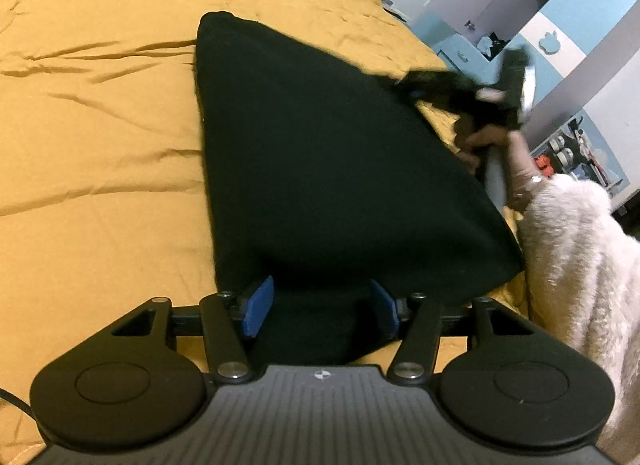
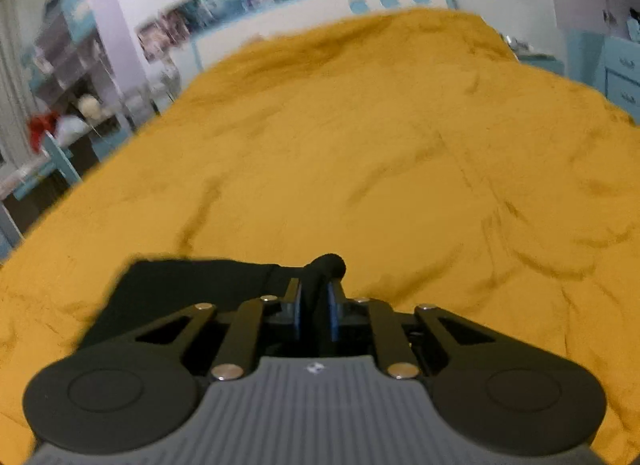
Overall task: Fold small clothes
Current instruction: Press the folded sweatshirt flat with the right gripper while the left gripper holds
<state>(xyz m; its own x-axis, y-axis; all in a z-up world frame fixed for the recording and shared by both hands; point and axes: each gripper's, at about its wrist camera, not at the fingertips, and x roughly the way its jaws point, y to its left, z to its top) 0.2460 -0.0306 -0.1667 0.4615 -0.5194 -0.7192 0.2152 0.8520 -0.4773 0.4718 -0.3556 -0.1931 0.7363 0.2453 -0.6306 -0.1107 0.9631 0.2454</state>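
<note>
The black garment (image 1: pixel 320 169) lies spread on the mustard bedcover (image 1: pixel 100 145), drawn into a rough triangle that widens toward my left gripper (image 1: pixel 320 311) and narrows to a far corner ahead of its fingers.

Left gripper: I see both blue pads (image 1: pixel 259 307) standing apart, with the near edge of the cloth lying between them. The pads do not press on it, so I read this hand as open, poised over the hem rather than gripping it.

Right gripper (image 2: pixel 316 307): the jaws have closed onto a bunched fold of the black cloth, which rises as a small dark roll just beyond the fingertips. The rest of the garment trails off to the left of these fingers, flat on the cover. In the left wrist view this gripper appears blurred at the garment's right-hand corner, carried by a hand (image 1: pixel 484 141) in a white fleecy sleeve (image 1: pixel 580 265).

I judge the pinch at that corner serves to lift one side for a fold, while the open left fingers are placed to take the near edge. Cupboards (image 1: pixel 560 5) stand beyond the bed.
</note>
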